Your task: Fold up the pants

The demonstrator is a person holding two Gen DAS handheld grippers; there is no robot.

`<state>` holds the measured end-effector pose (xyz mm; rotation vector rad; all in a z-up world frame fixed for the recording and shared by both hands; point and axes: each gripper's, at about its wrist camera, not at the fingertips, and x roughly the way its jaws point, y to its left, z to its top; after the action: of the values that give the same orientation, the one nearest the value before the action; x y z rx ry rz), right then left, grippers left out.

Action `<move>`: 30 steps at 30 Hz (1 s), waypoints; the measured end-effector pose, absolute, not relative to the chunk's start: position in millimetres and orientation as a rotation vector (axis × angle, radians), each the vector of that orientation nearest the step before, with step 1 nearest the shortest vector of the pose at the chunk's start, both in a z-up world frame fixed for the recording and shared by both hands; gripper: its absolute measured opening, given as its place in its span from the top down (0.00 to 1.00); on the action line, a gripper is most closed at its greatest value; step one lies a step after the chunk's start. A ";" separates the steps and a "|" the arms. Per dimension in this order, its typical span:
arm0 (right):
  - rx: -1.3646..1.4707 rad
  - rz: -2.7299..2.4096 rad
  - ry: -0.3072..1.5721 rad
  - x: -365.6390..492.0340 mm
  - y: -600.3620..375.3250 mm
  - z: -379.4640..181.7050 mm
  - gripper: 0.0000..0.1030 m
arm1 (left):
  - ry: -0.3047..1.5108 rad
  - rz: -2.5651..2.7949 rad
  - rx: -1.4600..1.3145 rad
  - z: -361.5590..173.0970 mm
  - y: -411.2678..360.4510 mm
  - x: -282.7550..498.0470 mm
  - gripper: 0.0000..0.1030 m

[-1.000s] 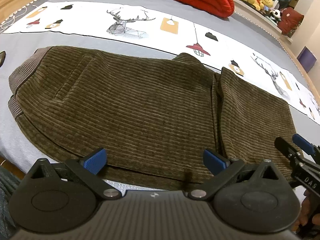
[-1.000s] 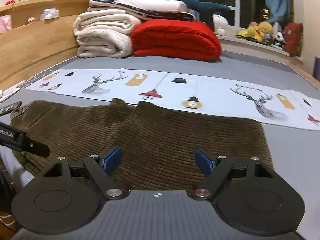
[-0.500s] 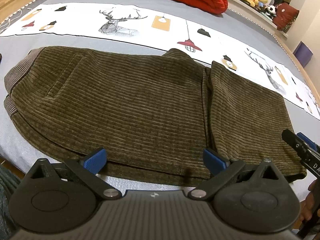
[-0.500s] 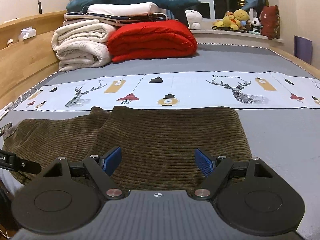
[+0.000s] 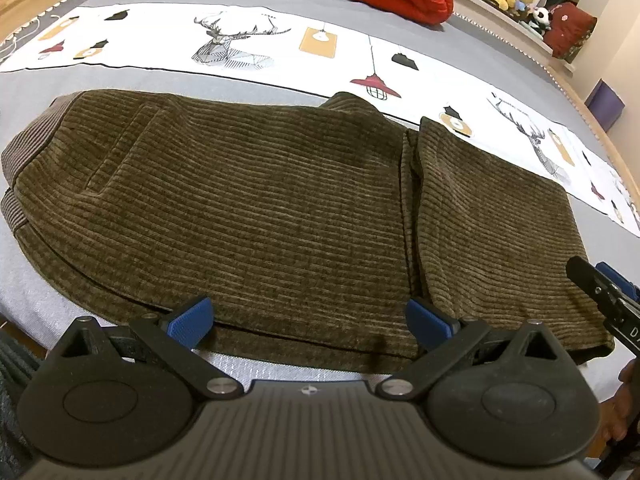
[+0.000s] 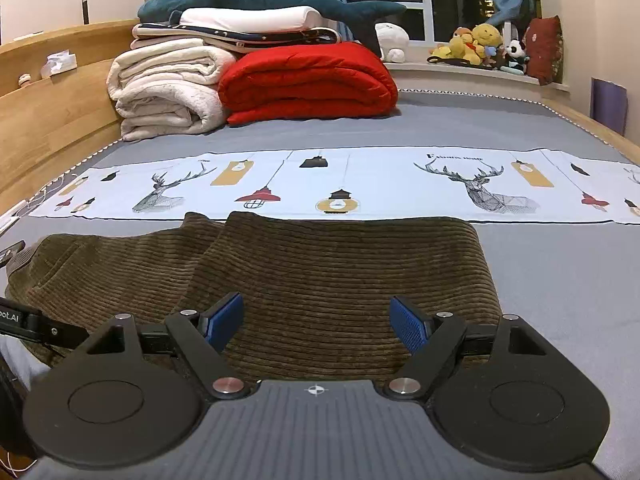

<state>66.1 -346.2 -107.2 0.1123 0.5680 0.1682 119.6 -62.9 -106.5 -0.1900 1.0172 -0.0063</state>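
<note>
Bedding first: I see a grey-sheeted bed (image 6: 460,128) filling both views, with a white printed strip (image 6: 380,184) of deer and lamps running across it. At the far end sit a folded red quilt (image 6: 308,80) and a rolled cream blanket (image 6: 168,92) just beside it, with more folded linen and a blue plush shark (image 6: 260,0) stacked on top. Small soft toys (image 6: 476,46) line the window ledge.

Nearer me, the brown corduroy pants (image 5: 240,208) lie flat on the grey sheet by the bed's near edge, just short of the printed strip. They are folded over, with the waistband at the left end in my left view and a doubled leg panel lying on the right.

My left gripper (image 5: 308,316) hangs over the near edge of the pants, jaws wide apart with nothing clamped. My right gripper (image 6: 318,322) sits over the right-hand panel, jaws likewise spread and empty.
</note>
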 end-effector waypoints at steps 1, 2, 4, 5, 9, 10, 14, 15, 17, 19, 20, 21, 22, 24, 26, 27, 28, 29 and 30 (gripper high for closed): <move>0.117 0.164 0.568 66.0 -347.7 -107.1 0.21 | 1.018 -0.007 -0.193 -106.6 -63.0 120.2 0.00; 0.121 0.158 0.568 65.8 -348.9 -107.0 0.21 | 1.018 -0.008 -0.196 -106.7 -63.1 121.0 0.00; 0.127 0.146 0.567 65.2 -351.3 -106.5 0.21 | 1.018 -0.008 -0.198 -106.8 -64.2 122.4 0.00; 0.131 0.141 0.565 64.8 -353.0 -106.2 0.21 | 1.016 -0.008 -0.198 -106.6 -64.9 122.7 0.00; 0.154 0.119 0.560 63.6 -360.0 -105.9 0.21 | 1.014 -0.012 -0.192 -106.5 -69.2 124.4 0.00; 0.160 0.112 0.559 63.3 -361.8 -105.8 0.21 | 1.015 -0.014 -0.192 -106.7 -70.1 124.8 0.00; 0.179 0.090 0.557 62.8 -368.9 -105.0 0.21 | 1.017 -0.022 -0.187 -106.9 -74.5 125.6 0.00; 0.186 0.085 0.556 62.0 -370.4 -104.5 0.21 | 1.017 -0.024 -0.186 -106.6 -75.7 126.2 0.00; 0.203 0.080 0.552 59.8 -374.4 -103.2 0.21 | 1.013 -0.030 -0.185 -105.2 -78.8 127.4 0.00; 0.228 0.062 0.554 55.6 -379.0 -103.0 0.21 | 1.005 -0.034 -0.183 -102.7 -81.9 129.3 0.00; 0.243 0.056 0.557 53.1 -381.2 -103.3 0.21 | 1.002 -0.037 -0.183 -101.5 -83.4 130.3 0.00; 0.260 0.049 0.557 50.2 -383.4 -103.6 0.21 | 0.999 -0.041 -0.183 -100.2 -85.3 131.3 0.00; 0.276 0.038 0.557 46.5 -386.0 -104.2 0.21 | 0.998 -0.044 -0.182 -99.1 -87.6 132.6 0.00; 0.290 0.016 0.556 40.0 -389.3 -105.5 0.21 | 0.994 -0.051 -0.178 -97.1 -92.9 135.7 0.00; 0.301 -0.010 0.556 33.8 -393.4 -107.6 0.21 | 0.993 -0.066 -0.170 -95.9 -100.4 139.5 0.00; 0.306 -0.023 0.559 31.8 -395.6 -108.8 0.21 | 0.997 -0.082 -0.163 -95.9 -104.7 141.3 0.00; 0.315 -0.039 0.568 30.2 -398.9 -110.8 0.21 | 1.003 -0.101 -0.151 -96.0 -111.0 143.9 0.00; 0.326 -0.051 0.579 29.5 -402.0 -112.9 0.21 | 1.005 -0.107 -0.140 -95.9 -117.3 145.7 0.00; 0.337 -0.063 0.590 29.6 -404.7 -115.1 0.21 | 0.998 -0.110 -0.130 -95.9 -124.3 147.2 0.00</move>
<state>29.6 -404.7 -115.1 0.3369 0.5897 -0.0630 147.2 -124.3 -95.9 -0.1298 0.9981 -0.1103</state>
